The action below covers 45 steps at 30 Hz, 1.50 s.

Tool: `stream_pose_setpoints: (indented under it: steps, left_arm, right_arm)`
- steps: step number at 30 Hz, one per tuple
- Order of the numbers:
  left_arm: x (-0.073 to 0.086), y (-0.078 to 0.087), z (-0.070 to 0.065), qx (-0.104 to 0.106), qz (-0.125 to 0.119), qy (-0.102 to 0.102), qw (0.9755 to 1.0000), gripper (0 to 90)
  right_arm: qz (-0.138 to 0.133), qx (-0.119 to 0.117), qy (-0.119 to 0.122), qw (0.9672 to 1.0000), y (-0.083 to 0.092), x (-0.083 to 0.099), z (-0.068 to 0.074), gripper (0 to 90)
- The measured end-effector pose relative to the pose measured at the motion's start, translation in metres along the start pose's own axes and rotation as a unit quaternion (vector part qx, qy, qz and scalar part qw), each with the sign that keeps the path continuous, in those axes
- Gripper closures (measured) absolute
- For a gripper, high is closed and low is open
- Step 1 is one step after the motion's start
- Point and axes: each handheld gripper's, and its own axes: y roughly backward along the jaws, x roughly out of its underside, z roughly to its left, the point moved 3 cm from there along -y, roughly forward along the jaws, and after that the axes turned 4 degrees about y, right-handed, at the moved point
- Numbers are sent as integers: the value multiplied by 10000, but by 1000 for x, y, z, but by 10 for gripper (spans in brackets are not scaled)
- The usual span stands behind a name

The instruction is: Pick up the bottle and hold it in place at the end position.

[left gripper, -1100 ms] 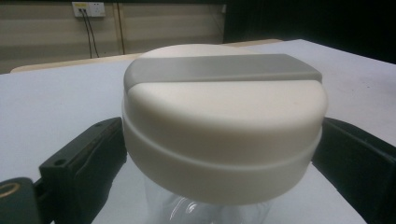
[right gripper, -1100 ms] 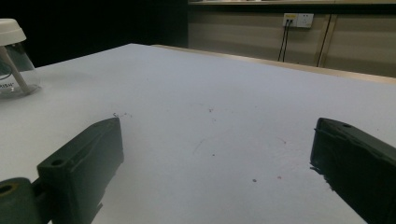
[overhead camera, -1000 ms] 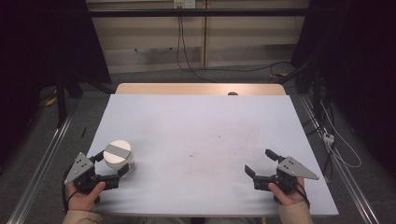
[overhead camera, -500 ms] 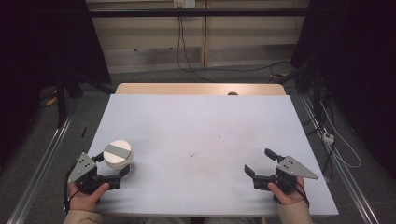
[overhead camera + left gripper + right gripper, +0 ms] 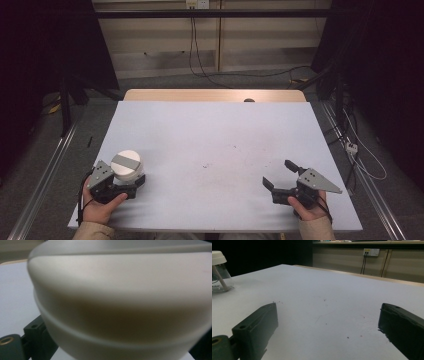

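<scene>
left gripper (image 5: 134, 181) at white-lidded jar (image 5: 126, 166), right gripper (image 5: 281, 177) jaws apart

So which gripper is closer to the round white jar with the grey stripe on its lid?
The left. The left gripper has its jaws around the round white jar with the grey-striped lid at the table's near left; the right gripper rests open, far across at the near right.

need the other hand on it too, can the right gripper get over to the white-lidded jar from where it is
Probably yes. The right gripper sits open at the near right, the jar is at the near left within the left gripper, and bare table lies between them.
</scene>
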Motion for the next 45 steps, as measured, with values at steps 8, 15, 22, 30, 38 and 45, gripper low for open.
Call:
stream_pose_setpoints:
  steps: [8, 15, 22, 30, 38, 45]
  left_arm:
    - [-2, -8, 0, -102, -83, -49, 9999, 117]
    - [-3, -9, 2, -40, -259, 37, 9996, 178]
    - [-11, -9, -1, 114, -482, 158, 9986, 180]
    - [-22, -16, -8, 235, -588, 91, 9980, 181]
    - [-34, -26, -17, 358, -705, 84, 9968, 181]
    - [-42, -38, -28, 492, -676, -47, 9965, 182]
  right_arm:
    - [-19, -23, -2, 10000, -1, 0, 0, 22]
    - [-37, -20, -10, 10000, -1, 0, 0, 22]
    - [-55, -25, -28, 10000, -1, -1, 0, 22]
    - [-68, -25, 3, 10000, -2, -1, 0, 23]
    - [-62, -38, 31, 10000, -4, -1, 1, 25]
    - [-64, -40, 51, 10000, -4, -2, 2, 25]
